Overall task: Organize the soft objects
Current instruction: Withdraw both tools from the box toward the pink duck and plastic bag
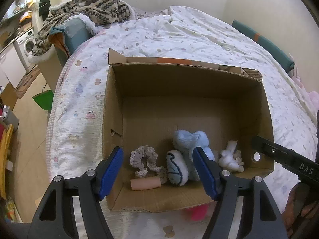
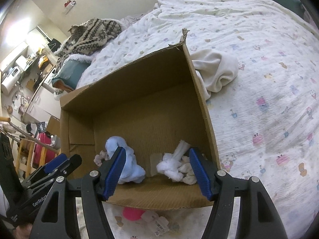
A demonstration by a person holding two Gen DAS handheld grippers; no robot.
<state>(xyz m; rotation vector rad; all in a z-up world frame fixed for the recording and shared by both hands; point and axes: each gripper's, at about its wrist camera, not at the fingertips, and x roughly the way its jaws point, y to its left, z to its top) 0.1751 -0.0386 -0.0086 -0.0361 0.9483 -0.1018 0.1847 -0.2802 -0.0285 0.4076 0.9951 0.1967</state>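
An open cardboard box sits on the bed. Inside lie a beige lace scrunchie, a pink roll, a white-and-blue sock bundle, a light blue fluffy cloth and a knotted white cloth. My left gripper hangs open over the box's near end, nothing between its blue pads. My right gripper is open too, above the white knotted cloth and the light blue cloth, pressing neither. The box fills the right wrist view's middle.
A cream cloth lies on the patterned bedcover right of the box. A pink object and a small packet sit before the box's near edge. A patterned knit blanket is heaped at the bed's far left. Furniture lines the floor at left.
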